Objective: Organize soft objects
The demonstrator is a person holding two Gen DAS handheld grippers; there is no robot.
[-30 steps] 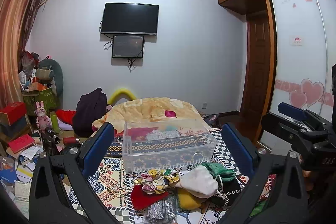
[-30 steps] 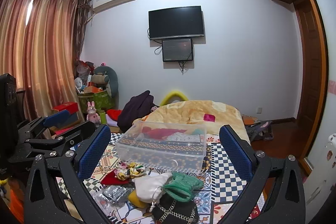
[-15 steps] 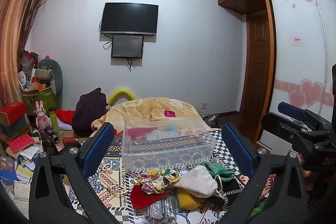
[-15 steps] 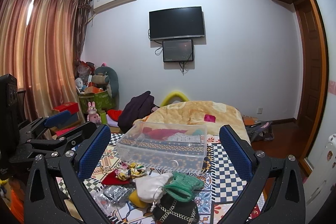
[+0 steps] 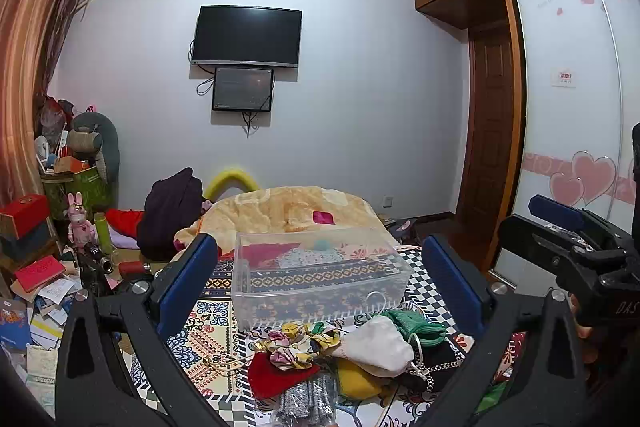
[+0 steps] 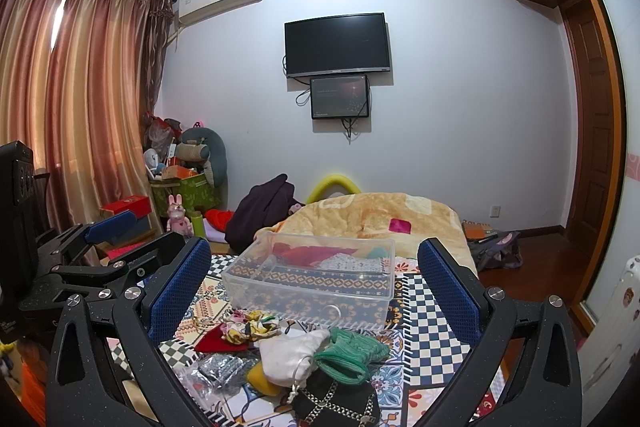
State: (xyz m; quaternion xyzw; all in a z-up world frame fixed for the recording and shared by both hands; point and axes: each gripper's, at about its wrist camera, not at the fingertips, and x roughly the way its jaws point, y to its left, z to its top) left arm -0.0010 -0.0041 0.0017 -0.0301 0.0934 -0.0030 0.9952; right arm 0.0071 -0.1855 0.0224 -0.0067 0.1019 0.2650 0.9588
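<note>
1. Left gripper (image 5: pixel 320 283): jaws spread wide, nothing between the blue pads; held above the near edge of the patterned cloth (image 5: pixel 192 343).
2. Right gripper (image 6: pixel 314 287): jaws likewise wide apart and empty, held beside the left gripper at a similar height.
3. Landmark: clear plastic bin (image 5: pixel 320 277), set on the patterned cloth, between both pairs of fingers as viewed. It holds red and pale fabric pieces.
4. Soft objects lie in a loose heap just in front of the bin: floral scrunchie (image 5: pixel 302 341), red pouch (image 5: pixel 276 377), white pouch (image 5: pixel 378 347), green knitted item (image 5: pixel 416 323), yellow item (image 5: pixel 354 383), black chain-trimmed item (image 6: pixel 340 403), grey mesh item (image 6: pixel 222 367).
5. Behind the bin: yellow blanket (image 5: pixel 288 211).
</note>
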